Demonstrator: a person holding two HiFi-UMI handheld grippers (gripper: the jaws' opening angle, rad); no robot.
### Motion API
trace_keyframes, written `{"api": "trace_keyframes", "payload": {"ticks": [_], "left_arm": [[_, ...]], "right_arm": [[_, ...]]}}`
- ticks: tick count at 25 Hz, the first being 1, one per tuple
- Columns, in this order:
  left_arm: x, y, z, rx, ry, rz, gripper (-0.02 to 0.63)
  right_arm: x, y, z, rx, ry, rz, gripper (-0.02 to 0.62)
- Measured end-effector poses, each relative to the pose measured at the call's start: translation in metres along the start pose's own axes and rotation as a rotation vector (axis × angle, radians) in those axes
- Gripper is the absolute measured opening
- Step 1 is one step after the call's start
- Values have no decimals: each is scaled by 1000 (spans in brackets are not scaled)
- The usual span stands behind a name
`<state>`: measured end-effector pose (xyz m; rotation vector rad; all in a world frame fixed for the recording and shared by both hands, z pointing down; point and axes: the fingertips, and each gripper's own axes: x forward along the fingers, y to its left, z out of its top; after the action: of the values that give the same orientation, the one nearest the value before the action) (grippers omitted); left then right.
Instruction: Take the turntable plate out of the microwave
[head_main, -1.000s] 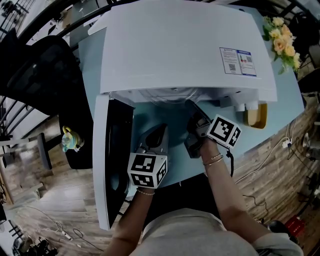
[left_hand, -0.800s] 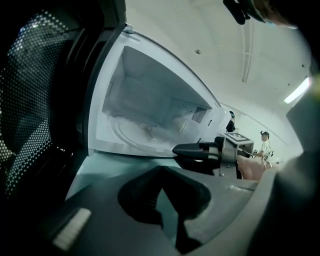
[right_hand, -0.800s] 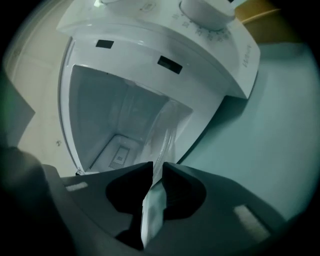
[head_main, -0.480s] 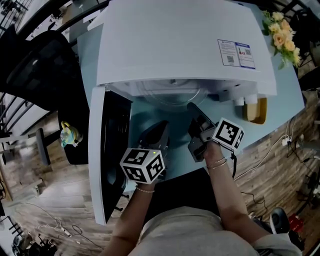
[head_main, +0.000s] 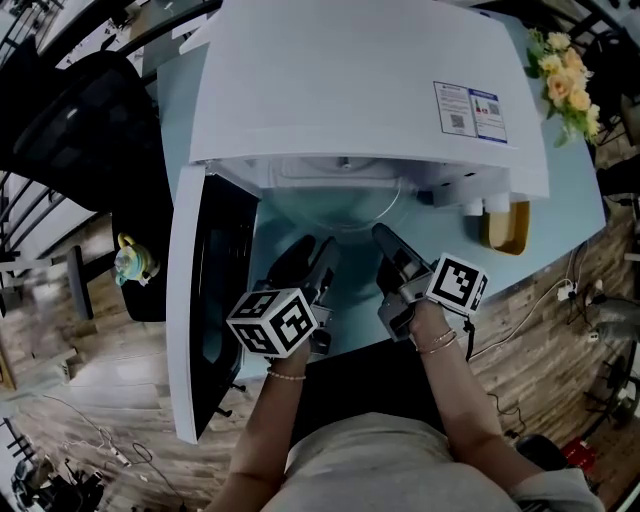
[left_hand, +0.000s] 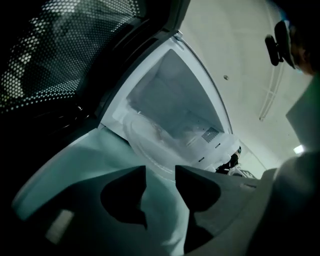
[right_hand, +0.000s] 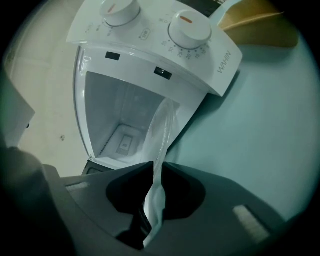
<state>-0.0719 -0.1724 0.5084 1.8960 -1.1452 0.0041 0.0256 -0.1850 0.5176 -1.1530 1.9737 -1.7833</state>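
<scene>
Right tool (right_hand: 152, 182): clamped on the near rim of the turntable plate (right_hand: 162, 127); the glass edge runs up between its jaws
Left tool (left_hand: 160, 170): jaws a little apart with nothing between them; it hangs over the counter (right_hand: 270, 140), just short of the plate's left rim
Plate position: tilted; near edge out over the counter, far part inside the microwave (head_main: 350, 90), whose door (head_main: 215, 290) stands open to the left
Handling: clear glass, so probably heavy for its thickness, stiff, smooth, slippery and breakable; a pinch at one spot may let it swing or slide; the raised rim looks the best hold, with a second hold on its left side
Writing, near: "WAHIN" on the control panel (right_hand: 227, 62), right of the dial (right_hand: 189, 27); dial numerals too small to trust
Writing, far: label (head_main: 475, 112) on the microwave's top with two QR codes; print unreadable
</scene>
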Motion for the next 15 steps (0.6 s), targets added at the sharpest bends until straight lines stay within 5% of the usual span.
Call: {"api": "trace_keyframes", "payload": {"ticks": [7, 15], "left_arm": [[6, 8, 4, -119, -64, 23, 170], [13, 13, 1, -166, -80, 41, 170]], "right_arm": [[-16, -7, -7, -11, 73, -11, 74], [-34, -3, -20, 9, 134, 19, 72]]}}
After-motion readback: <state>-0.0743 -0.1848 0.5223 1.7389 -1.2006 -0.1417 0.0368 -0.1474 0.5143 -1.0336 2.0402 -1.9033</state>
